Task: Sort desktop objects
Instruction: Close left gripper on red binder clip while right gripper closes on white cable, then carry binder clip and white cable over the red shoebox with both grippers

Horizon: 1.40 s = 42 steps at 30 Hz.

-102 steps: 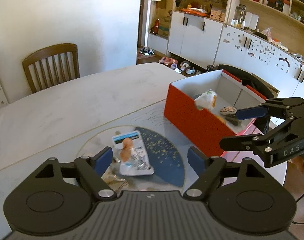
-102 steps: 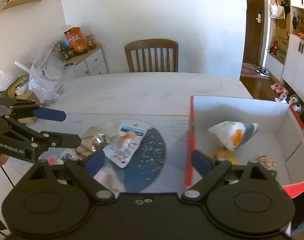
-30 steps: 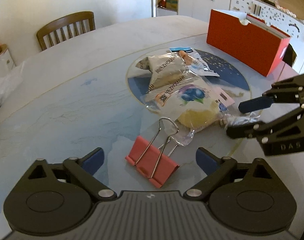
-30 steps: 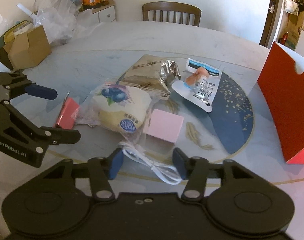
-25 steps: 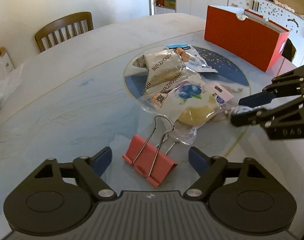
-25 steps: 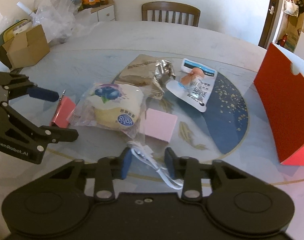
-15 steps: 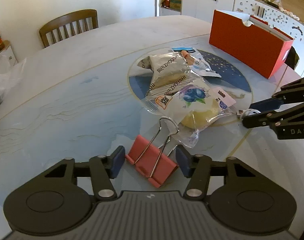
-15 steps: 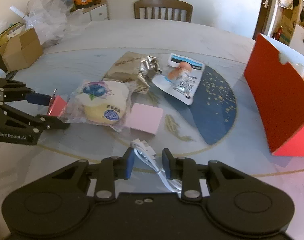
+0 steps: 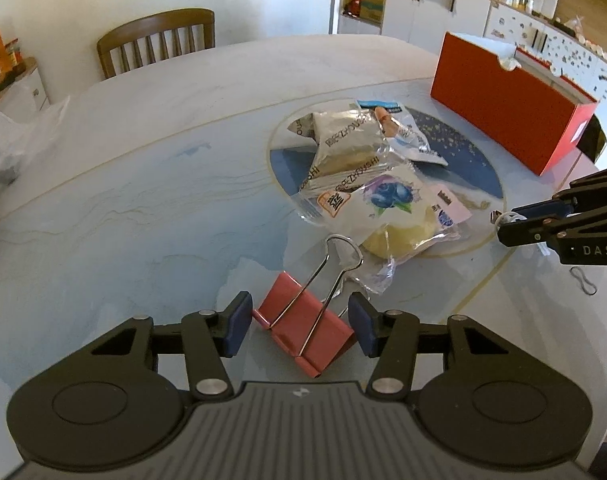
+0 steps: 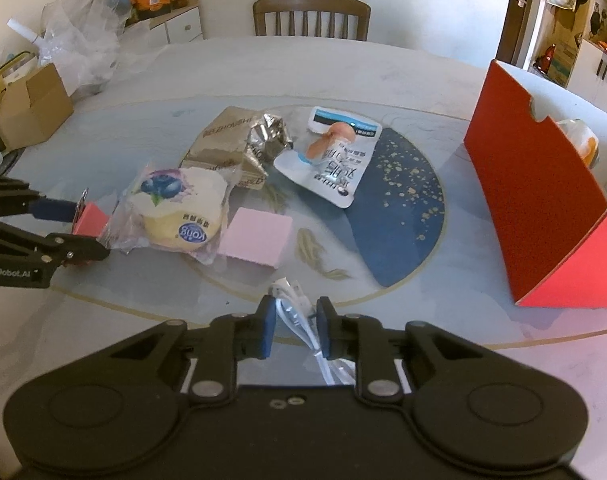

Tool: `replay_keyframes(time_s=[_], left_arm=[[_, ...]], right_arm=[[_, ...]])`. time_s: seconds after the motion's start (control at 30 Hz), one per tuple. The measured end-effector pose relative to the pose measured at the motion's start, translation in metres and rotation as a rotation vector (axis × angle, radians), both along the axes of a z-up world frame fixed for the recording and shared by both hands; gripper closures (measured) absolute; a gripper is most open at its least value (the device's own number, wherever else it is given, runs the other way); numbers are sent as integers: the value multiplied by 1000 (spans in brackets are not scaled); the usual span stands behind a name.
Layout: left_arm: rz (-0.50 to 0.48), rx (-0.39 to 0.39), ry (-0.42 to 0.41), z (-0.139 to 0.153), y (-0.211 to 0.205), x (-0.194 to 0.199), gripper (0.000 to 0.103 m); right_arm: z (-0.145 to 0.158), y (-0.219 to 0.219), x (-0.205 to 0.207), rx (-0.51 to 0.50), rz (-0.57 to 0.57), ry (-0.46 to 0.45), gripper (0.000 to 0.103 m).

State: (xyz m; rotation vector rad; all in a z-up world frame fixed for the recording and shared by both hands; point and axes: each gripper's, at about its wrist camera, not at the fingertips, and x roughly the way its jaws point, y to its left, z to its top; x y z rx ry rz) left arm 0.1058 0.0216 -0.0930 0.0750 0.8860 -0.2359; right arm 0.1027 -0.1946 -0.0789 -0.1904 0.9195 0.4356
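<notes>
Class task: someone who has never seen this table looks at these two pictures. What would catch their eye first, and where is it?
Probably the left gripper, shut on the pink binder clip at the near table edge, and the right gripper, which has just closed on the white cable. Next, the tall red box on the right and the blueberry cake packet among the wrappers in the middle.

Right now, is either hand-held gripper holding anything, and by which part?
Left hand-held gripper: shut on the pink binder clip, across its body. Right hand-held gripper: shut on the white cable, near its coiled end.
</notes>
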Motion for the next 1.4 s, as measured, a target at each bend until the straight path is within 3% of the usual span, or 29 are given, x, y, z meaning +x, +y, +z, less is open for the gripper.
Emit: replay_keyframes(time_s=[0.73, 1.23, 1.4], left_arm=[[78, -95, -2, 35, -11, -35, 51], [89, -143, -58, 77, -63, -25, 51], [63, -124, -76, 83, -89, -16, 51]], right_arm=[[46, -37, 5, 111, 3, -53, 84], [83, -100, 15, 189, -43, -101, 84], [93, -126, 21, 193, -57, -124, 84]])
